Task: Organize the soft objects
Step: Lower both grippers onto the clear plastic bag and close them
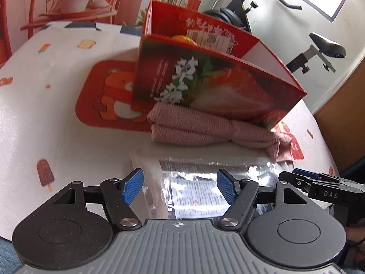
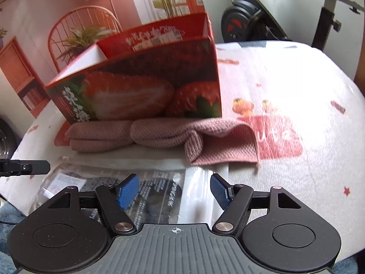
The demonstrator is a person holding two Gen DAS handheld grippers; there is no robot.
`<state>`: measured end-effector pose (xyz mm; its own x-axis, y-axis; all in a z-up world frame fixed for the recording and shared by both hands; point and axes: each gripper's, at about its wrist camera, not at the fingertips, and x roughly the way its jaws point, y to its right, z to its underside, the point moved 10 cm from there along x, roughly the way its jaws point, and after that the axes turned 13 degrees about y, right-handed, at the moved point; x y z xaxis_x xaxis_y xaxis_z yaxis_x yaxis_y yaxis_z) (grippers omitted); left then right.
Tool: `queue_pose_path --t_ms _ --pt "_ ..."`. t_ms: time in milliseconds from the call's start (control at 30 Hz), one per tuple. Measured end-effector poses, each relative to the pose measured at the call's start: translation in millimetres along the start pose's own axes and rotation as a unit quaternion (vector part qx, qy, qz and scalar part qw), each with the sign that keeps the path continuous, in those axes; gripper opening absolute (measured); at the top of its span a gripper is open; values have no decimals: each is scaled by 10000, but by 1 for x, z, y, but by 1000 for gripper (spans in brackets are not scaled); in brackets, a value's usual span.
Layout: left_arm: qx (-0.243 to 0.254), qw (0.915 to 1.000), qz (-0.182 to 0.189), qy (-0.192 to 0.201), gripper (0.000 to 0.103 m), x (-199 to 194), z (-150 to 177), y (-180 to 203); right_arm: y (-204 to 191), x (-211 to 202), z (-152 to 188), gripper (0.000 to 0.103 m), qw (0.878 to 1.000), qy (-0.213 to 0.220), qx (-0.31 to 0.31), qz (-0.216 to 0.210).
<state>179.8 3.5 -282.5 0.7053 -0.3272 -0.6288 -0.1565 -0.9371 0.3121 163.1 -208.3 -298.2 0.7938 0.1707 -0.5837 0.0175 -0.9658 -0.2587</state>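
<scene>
The pink towel [image 1: 214,130] lies rolled and loosely folded on the bench [image 1: 45,123], ahead of both tongs and pressed against the foot of the red strawberry box [image 1: 219,86]. Its long axis runs crosswise to the line each pair of tongs points along, so both face its long side. A loose flap opens at its right end, ahead and slightly right of the right tongs [image 2: 174,190]. A clear plastic packet [image 1: 196,182] lies between the towel and the tongs, directly under both sets of blue pads.

The left tongs [image 1: 180,188] stand apart with nothing between them; the right tongs stand apart too, empty. Neither touches the towel. Both sit about equally near it, left toward the rolled end, right toward the flap, so a two-handed pickup looks likely.
</scene>
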Motion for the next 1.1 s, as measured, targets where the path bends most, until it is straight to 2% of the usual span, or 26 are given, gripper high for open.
queue_pose_path --t_ms 100,267,433,667,900,1000,1100 --pt "-101 9997 -10 -228 73 8 13 -4 2 7 10 69 9999 -156 -15 56" --pt "-307 9983 -62 -498 73 17 28 -15 -3 15 16 90 9995 -243 -163 80" --pt "-278 9986 -53 -457 74 19 28 -18 -5 19 19 103 9993 -263 -259 79" --pt "-175 9987 14 -471 83 22 27 -10 -5 19 20 103 9993 -172 -305 122" --pt "-168 9989 15 -443 83 22 27 -10 -4 19 19 103 9993 -116 -303 160" --pt "-153 9989 4 -437 82 22 27 -10 -4 18 19 103 9994 -120 -286 175" --pt "-190 9989 105 -422 67 21 26 -9 -4 18 19 103 9993 -147 -289 175"
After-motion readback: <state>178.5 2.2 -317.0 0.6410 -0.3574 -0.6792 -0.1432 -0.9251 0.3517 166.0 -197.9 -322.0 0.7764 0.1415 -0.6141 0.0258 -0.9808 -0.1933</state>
